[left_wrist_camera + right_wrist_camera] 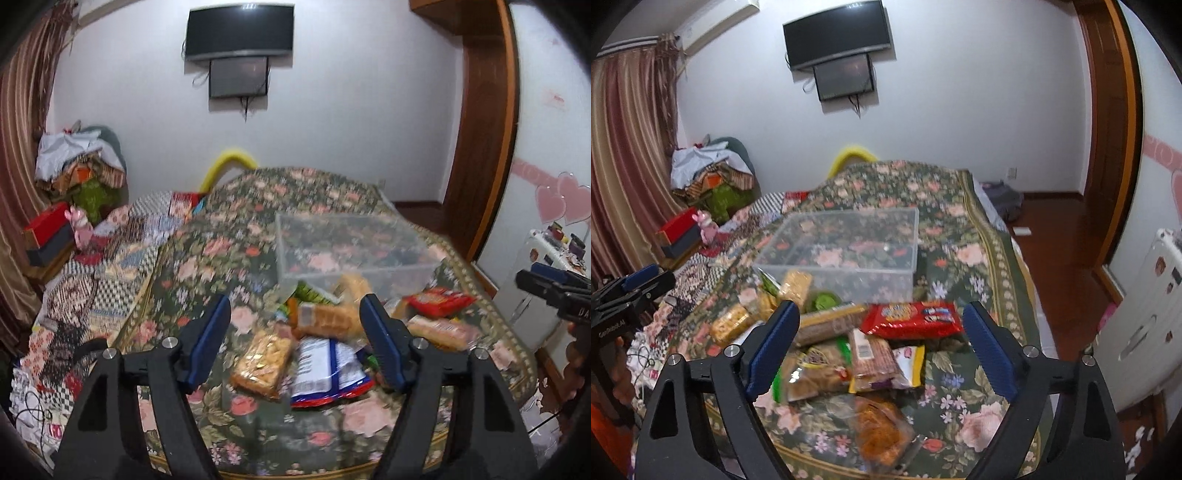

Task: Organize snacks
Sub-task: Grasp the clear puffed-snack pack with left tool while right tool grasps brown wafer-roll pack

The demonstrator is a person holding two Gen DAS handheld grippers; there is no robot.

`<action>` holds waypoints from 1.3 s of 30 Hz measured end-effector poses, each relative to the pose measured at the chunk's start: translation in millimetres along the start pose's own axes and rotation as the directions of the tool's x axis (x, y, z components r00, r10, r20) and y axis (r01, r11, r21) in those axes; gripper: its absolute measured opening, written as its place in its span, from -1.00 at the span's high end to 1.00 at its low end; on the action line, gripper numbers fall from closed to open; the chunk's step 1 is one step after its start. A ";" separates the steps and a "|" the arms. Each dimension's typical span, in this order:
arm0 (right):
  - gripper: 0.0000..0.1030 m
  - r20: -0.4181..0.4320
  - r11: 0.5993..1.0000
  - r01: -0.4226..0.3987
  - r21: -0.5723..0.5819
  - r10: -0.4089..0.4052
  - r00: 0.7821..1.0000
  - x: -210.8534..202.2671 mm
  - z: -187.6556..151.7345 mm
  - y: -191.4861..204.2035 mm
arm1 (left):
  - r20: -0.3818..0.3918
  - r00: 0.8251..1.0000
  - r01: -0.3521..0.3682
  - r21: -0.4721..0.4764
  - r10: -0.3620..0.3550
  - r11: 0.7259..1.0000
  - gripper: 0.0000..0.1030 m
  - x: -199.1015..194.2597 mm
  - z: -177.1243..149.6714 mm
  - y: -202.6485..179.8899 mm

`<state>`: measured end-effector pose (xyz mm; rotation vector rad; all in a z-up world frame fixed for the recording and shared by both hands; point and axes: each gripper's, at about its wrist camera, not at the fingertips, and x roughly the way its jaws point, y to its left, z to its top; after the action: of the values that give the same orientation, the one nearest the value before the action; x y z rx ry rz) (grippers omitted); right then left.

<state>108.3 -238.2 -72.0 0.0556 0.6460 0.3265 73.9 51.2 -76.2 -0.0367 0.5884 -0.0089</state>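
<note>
A heap of packaged snacks lies on a floral bedspread [236,236] in front of a clear plastic box [351,251] that looks empty. In the left wrist view my left gripper [295,310] hovers open over a cracker pack [264,358] and a blue, white and red bag [325,369], gripping nothing. The right gripper [546,284] shows at the right edge. In the right wrist view my right gripper [881,310] stands open above a red biscuit pack [912,319] and a brown wafer pack [871,354]. An orange snack bag [882,432] lies nearest. The clear box [849,251] sits just behind the heap.
A patchwork quilt [122,251] and piled clothes [81,162] lie left of the bedspread. A white fridge [1145,314] stands at the right beside a wooden door frame [1108,129]. Two screens [842,40] hang on the far wall.
</note>
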 end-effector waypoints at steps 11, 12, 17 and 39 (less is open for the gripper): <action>-0.71 -0.147 1.000 0.025 0.008 -0.023 0.989 53.2 -12.9 -21.8 | -0.204 0.979 -0.009 -0.045 0.000 0.999 -0.41 79.9 -29.4 35.6; -0.71 -0.157 1.000 0.026 0.012 -0.024 0.987 55.8 -13.4 -22.8 | -0.217 0.976 -0.010 -0.045 0.000 0.999 -0.41 85.4 -32.2 36.8; -0.71 -0.214 0.999 0.021 0.043 -0.011 0.977 75.2 -15.0 -34.1 | -0.285 0.958 -0.007 -0.047 -0.007 0.999 -0.41 113.9 -49.0 41.0; -0.77 -0.281 0.997 -0.078 -0.008 0.072 0.957 69.5 -25.7 -14.1 | -0.300 0.954 -0.028 -0.070 0.006 0.997 0.12 118.4 -61.1 48.8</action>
<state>148.9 -230.9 -135.1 0.0150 0.9237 0.4182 138.4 95.7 -194.4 -0.1033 0.8928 0.0244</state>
